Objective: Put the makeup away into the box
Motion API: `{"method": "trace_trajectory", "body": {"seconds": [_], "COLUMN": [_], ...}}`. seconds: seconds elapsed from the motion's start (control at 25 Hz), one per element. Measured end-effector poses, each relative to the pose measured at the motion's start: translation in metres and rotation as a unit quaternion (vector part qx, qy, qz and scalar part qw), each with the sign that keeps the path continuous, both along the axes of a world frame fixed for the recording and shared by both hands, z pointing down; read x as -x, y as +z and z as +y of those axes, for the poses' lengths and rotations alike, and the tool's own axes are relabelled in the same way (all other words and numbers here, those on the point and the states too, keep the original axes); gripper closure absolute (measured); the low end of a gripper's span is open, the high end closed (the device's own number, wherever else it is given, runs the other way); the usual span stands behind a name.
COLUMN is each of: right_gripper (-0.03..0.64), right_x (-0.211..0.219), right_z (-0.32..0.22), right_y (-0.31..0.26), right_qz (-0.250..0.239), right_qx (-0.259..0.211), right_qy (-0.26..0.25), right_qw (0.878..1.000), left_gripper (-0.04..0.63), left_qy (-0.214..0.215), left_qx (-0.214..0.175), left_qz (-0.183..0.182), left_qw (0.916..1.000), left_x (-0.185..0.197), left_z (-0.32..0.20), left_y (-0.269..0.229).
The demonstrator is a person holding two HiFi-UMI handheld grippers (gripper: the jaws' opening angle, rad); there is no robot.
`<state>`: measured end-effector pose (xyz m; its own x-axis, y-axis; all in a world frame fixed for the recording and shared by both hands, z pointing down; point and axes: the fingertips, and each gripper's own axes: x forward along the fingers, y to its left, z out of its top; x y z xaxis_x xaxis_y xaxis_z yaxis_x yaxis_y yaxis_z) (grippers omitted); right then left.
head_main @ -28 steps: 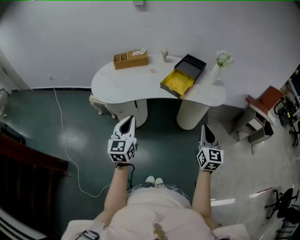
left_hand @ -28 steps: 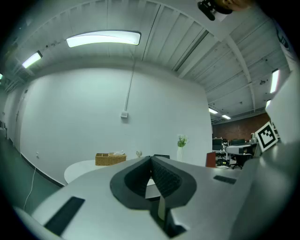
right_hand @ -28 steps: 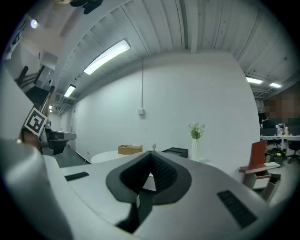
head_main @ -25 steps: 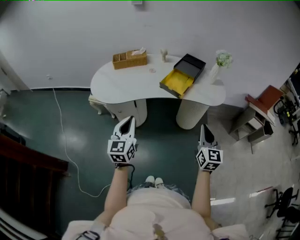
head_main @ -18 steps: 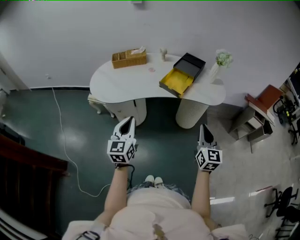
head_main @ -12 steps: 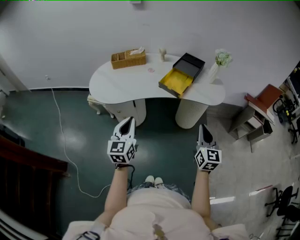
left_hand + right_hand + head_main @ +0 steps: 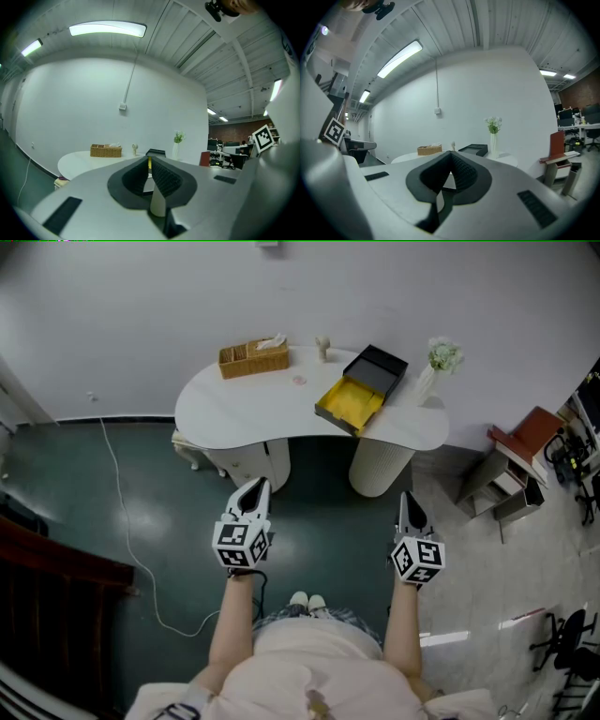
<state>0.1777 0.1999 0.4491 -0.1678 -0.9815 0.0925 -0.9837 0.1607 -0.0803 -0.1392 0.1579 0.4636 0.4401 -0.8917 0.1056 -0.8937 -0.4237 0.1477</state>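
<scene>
Your left hand-held gripper has its jaws pressed together with nothing between them, and your right hand-held gripper is the same: pads meeting, empty. Both point ahead toward the bench, held apart from each other above the dark green floor, well short of the bench edge.

The only print you can make out is the black-and-white square pattern on each marker cube; anything on the things ahead is too small to read.

The box sits on the right part of the bench, lying open, with a black half and a yellow-lined half side by side. To its right stands a white vase of flowers. A wicker basket sits at the back left. Between basket and box are a small pale item and a small pinkish thing; whether these are makeup you cannot tell.

A white cable trails across the floor to your left.
</scene>
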Motion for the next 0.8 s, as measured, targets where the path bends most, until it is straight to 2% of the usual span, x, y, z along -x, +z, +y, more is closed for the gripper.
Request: {"method": "trace_trajectory", "body": {"seconds": [0.08, 0.12, 0.16, 0.24, 0.4, 0.52, 0.8], "right_gripper": [0.601, 0.601, 0.601, 0.601, 0.601, 0.601, 0.601], "right_x": [0.000, 0.001, 0.001, 0.002, 0.006, 0.009, 0.017], "right_z": [0.000, 0.000, 0.000, 0.000, 0.001, 0.001, 0.001], "right_y": [0.001, 0.001, 0.001, 0.001, 0.000, -0.001, -0.003], "right_qz": [0.000, 0.000, -0.001, -0.001, -0.007, -0.013, -0.016], "right_qx": [0.002, 0.002, 0.003, 0.003, 0.001, -0.002, -0.012], "right_qy": [0.000, 0.000, 0.000, -0.002, -0.003, 0.000, 0.007], "right_qw": [1.000, 1.000, 1.000, 1.000, 1.000, 1.000, 1.000], "left_gripper": [0.561, 0.511, 0.416, 0.307, 0.208, 0.192, 0.190], "left_qy": [0.023, 0.034, 0.044, 0.053, 0.029, 0.015, 0.027], "left_qx": [-0.003, -0.004, -0.005, -0.010, -0.020, -0.019, -0.030], "left_qz": [0.005, 0.009, 0.012, 0.019, 0.040, 0.040, 0.034], "left_qw": [0.9997, 0.9994, 0.9989, 0.9984, 0.9986, 0.9989, 0.9986], "left_x": [-0.004, -0.007, -0.009, -0.011, 0.003, 0.013, 0.016], "left_z": [0.001, 0.002, 0.002, 0.002, 0.001, -0.002, -0.007], "left_y": [-0.002, -0.004, -0.005, -0.008, -0.012, -0.009, -0.010]}}
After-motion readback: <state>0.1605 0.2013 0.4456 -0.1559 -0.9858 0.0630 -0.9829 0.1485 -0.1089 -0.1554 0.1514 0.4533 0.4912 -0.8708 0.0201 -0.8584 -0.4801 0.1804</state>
